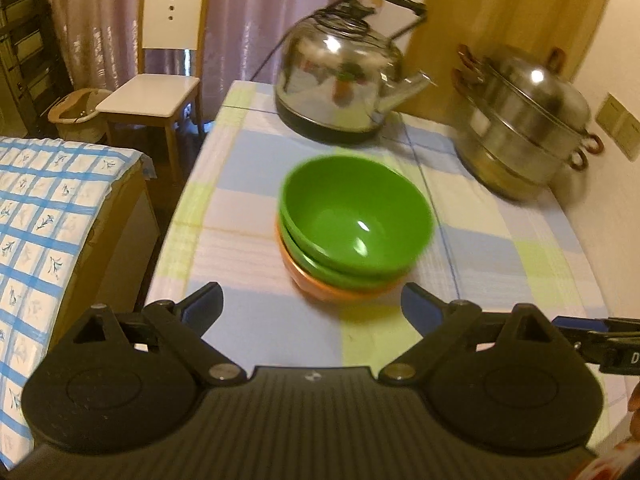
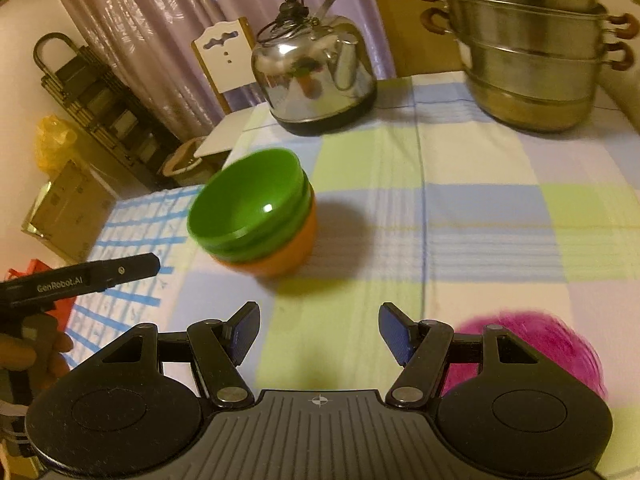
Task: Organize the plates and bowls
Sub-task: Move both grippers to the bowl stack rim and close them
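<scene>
The stack of bowls (image 1: 352, 236) sits on the checked surface (image 1: 248, 152), two green bowls nested in an orange one, mouths up, so it has no long axis to line up with and any approach across the rim serves equally. In the left wrist view the stack lies at twelve o'clock from the left gripper (image 1: 312, 306), dead ahead and just beyond the fingertips, its orange base showing between them. The jaws there stand wide apart and hold nothing, with a gap that looks about as wide as the stack itself. In the right wrist view the same stack (image 2: 256, 216) lies at about eleven o'clock from the right gripper (image 2: 318, 330), off to the left of its line and farther out; those jaws are also parted and empty. The left gripper's body (image 2: 80, 276) shows at nine o'clock in that view, beside the stack's near side. So the left hand is judged the nearer and better aligned: it would need only to push straight forward, while the right would have to swing left first. A purple thing (image 2: 560, 344), too blurred to name, lies at three o'clock of the right gripper. The kettle (image 1: 344, 80) and the steamer pot (image 1: 524, 120) stand beyond the stack at twelve and two o'clock, well apart from it
</scene>
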A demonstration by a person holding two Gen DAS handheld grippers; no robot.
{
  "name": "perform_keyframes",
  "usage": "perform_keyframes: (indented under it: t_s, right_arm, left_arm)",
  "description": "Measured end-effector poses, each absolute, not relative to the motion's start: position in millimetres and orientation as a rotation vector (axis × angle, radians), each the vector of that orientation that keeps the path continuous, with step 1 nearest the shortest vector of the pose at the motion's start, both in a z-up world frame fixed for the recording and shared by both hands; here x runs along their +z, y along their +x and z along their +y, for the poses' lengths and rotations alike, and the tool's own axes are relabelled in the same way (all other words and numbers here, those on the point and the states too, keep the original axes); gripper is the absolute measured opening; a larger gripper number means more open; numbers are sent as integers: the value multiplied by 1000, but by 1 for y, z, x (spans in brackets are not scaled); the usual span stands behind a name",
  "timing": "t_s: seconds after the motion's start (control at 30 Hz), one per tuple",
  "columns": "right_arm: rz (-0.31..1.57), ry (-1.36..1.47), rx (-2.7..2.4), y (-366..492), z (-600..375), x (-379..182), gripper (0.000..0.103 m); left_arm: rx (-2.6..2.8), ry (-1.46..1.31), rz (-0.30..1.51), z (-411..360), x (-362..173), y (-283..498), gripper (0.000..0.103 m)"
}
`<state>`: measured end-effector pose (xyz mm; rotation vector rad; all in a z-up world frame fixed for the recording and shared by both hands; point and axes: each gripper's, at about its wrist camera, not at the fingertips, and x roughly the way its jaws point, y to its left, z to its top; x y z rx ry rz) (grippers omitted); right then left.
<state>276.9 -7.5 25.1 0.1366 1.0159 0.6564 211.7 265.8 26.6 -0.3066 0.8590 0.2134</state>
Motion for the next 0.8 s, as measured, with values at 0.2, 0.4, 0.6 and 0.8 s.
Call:
perform_keyframes:
  t_s: [0.2, 0.4, 0.6, 0.8]
  right_arm:
    - [1064, 165, 702, 335, 32, 24, 66]
    - [1135, 180, 684, 384, 64, 0, 66]
    - [1186, 187, 681, 412, 82, -21, 65]
    - [1226, 184, 675, 423, 94, -39, 59]
  left_arm:
    - [241, -337, 863, 299, 24, 250, 94]
    - [231, -358, 922, 316, 9, 293, 87]
    - [216, -372, 992, 324, -15, 324, 68]
    - [205, -385, 1051, 326, -36, 336, 56]
